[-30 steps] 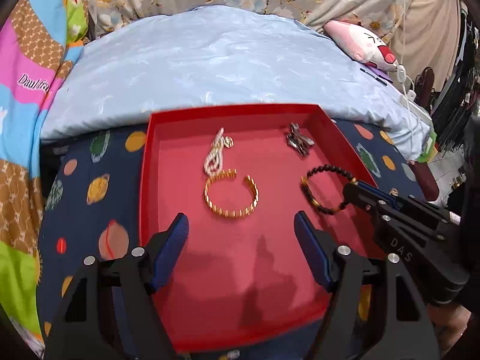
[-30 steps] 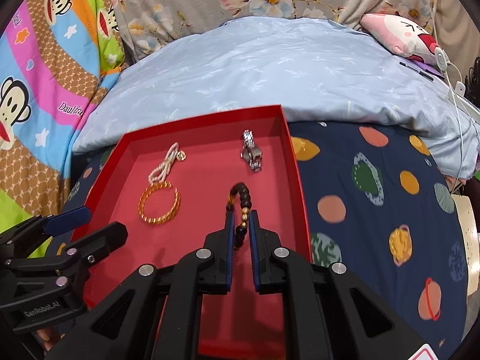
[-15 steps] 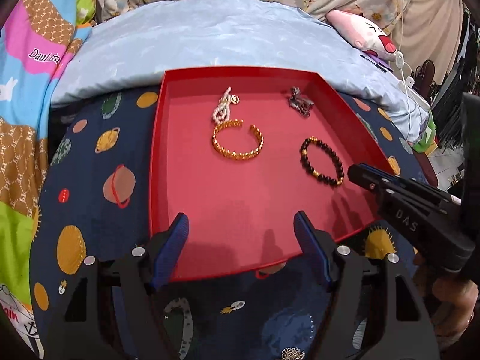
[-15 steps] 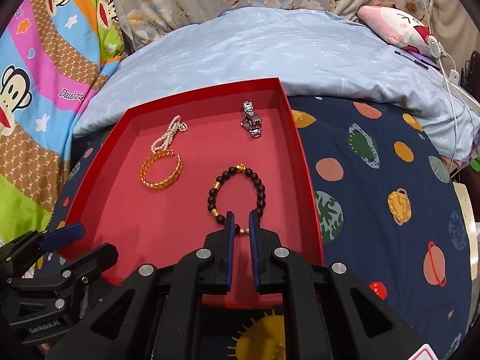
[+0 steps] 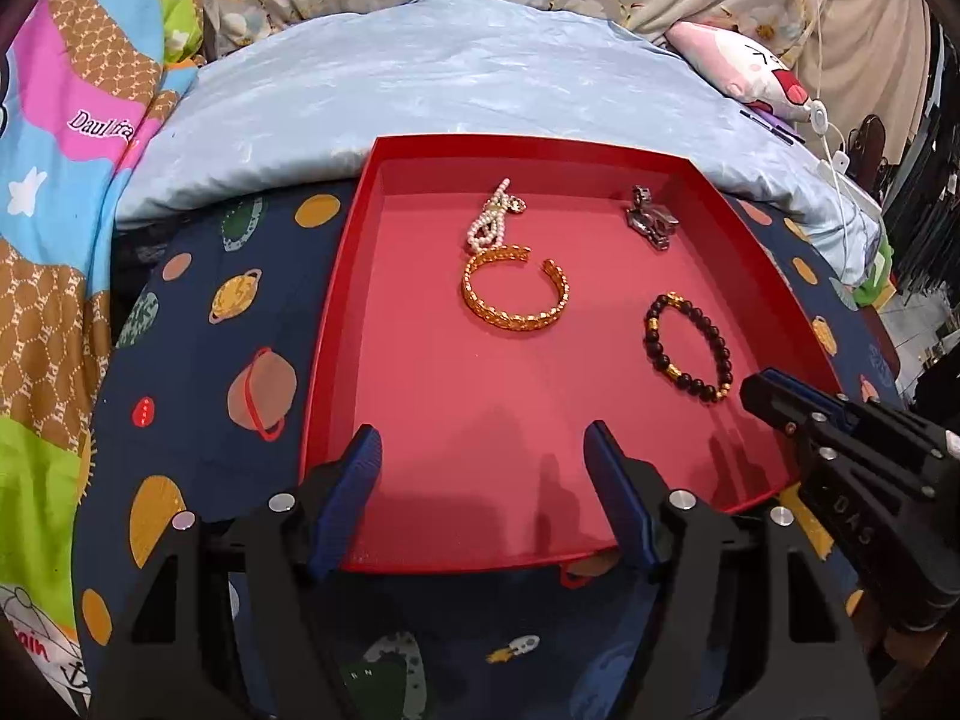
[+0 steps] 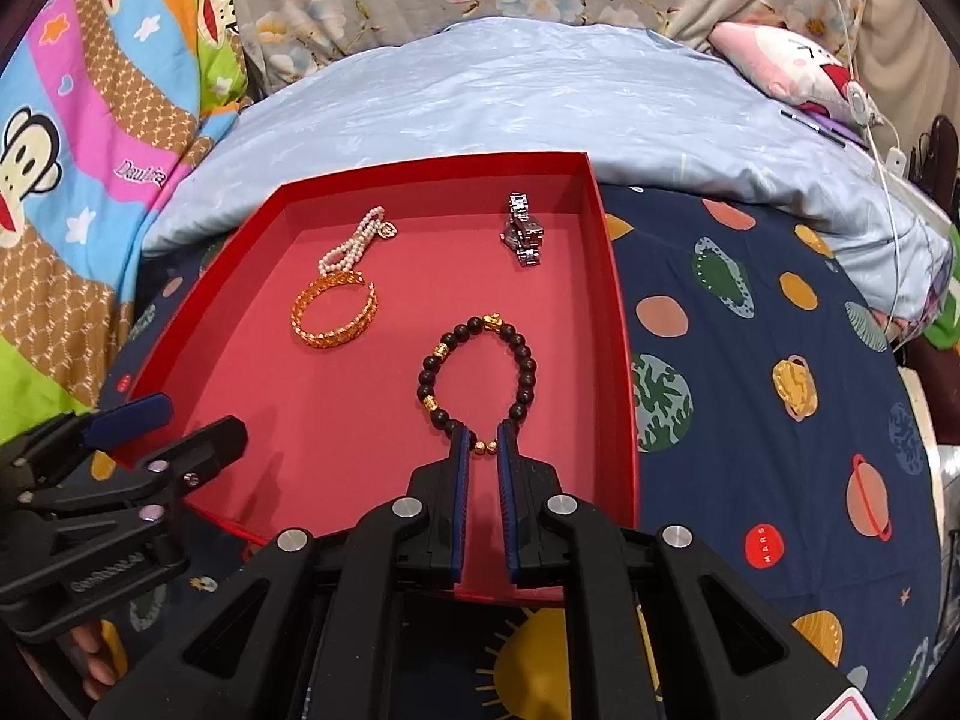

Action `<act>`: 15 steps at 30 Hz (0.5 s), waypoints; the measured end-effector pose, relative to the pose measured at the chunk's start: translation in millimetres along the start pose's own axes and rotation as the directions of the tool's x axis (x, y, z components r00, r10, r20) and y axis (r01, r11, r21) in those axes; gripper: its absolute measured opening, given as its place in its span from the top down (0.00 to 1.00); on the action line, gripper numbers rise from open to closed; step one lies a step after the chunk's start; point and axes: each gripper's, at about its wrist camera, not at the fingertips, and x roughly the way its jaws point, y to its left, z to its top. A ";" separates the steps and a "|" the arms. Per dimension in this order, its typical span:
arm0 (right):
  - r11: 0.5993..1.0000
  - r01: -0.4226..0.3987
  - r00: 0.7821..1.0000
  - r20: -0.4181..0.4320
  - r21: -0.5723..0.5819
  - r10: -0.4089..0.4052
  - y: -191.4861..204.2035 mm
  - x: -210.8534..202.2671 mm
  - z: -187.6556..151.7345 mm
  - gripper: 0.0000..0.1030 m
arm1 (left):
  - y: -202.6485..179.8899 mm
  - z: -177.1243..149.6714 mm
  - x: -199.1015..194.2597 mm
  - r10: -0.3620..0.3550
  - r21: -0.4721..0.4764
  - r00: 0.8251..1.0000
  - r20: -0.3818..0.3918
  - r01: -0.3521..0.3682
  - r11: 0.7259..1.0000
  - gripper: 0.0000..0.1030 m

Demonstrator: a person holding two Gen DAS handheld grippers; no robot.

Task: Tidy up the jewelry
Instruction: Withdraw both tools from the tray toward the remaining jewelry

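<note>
A red tray lies on a planet-print blanket. In it are a gold cuff, a pearl strand, a silver link piece and a black bead bracelet. The bracelet lies flat at the tray's right side. My right gripper is shut on its near beads. Over the tray's near edge my left gripper stands open, with nothing between its fingers.
A pale blue quilt rises behind the tray. A bright patchwork cover lies at the left and a pink plush pillow with cables at the far right. Bare blanket spreads to the right of the tray.
Both grippers have drawn back toward the tray's near edge. The bead bracelet, which stood on edge between the right fingers, now lies flat on the tray floor.
</note>
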 end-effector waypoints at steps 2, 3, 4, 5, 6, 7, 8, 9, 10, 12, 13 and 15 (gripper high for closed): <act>1.000 -0.022 1.000 0.000 0.022 0.022 -2.0 -2.8 1.7 0.90 | 0.8 1.5 -0.1 -0.005 -0.007 1.000 -0.003 0.005 1.000 0.34; 0.999 -0.025 1.000 0.010 0.026 0.025 -1.6 -7.4 2.3 0.90 | 3.2 2.6 -2.6 -0.019 -0.025 1.000 -0.006 0.019 1.000 0.34; 0.999 -0.026 1.000 0.018 0.025 0.026 -1.2 -12.2 3.0 0.90 | 4.2 2.5 -5.2 -0.026 -0.035 1.000 -0.005 0.026 0.999 0.34; 0.999 -0.030 0.999 0.026 0.025 0.029 -0.4 -17.4 3.4 0.90 | 5.3 2.0 -9.4 -0.035 -0.044 0.999 -0.001 0.034 0.998 0.34; 0.999 -0.036 0.999 0.035 0.023 0.035 0.9 -24.3 3.5 0.88 | 6.5 1.4 -16.3 -0.038 -0.049 0.999 0.009 0.039 0.998 0.34; 0.999 -0.038 0.998 0.043 0.017 0.038 3.3 -32.5 2.4 0.85 | 7.2 0.8 -22.2 -0.040 -0.052 0.999 0.017 0.041 0.998 0.34; 0.999 -0.038 0.998 0.049 0.011 0.037 5.5 -40.3 1.1 0.83 | 8.4 -0.4 -28.7 -0.042 -0.054 0.999 0.024 0.043 0.998 0.34; 0.999 -0.038 0.998 0.057 0.008 0.037 6.2 -46.1 -0.1 0.81 | 10.7 -3.0 -38.0 -0.043 -0.058 0.999 0.030 0.045 0.997 0.34; 0.999 -0.039 0.997 0.070 0.004 0.038 8.2 -55.9 -4.2 0.80 | 12.4 -5.7 -45.0 -0.041 -0.060 0.999 0.036 0.043 0.997 0.34; 0.999 -0.042 0.996 0.081 -0.007 0.043 12.7 -73.2 -14.7 0.79 | 16.1 -13.2 -58.1 -0.036 -0.064 0.998 0.042 0.038 0.997 0.34; 0.999 -0.045 0.996 0.082 -0.013 0.046 13.5 -79.4 -20.6 0.79 | 18.6 -19.1 -65.6 -0.031 -0.067 0.999 0.044 0.033 0.997 0.34; 0.998 -0.053 0.996 0.077 -0.020 0.054 17.0 -92.3 -36.3 0.79 | 22.2 -28.6 -75.9 -0.026 -0.076 0.999 0.045 0.029 0.997 0.34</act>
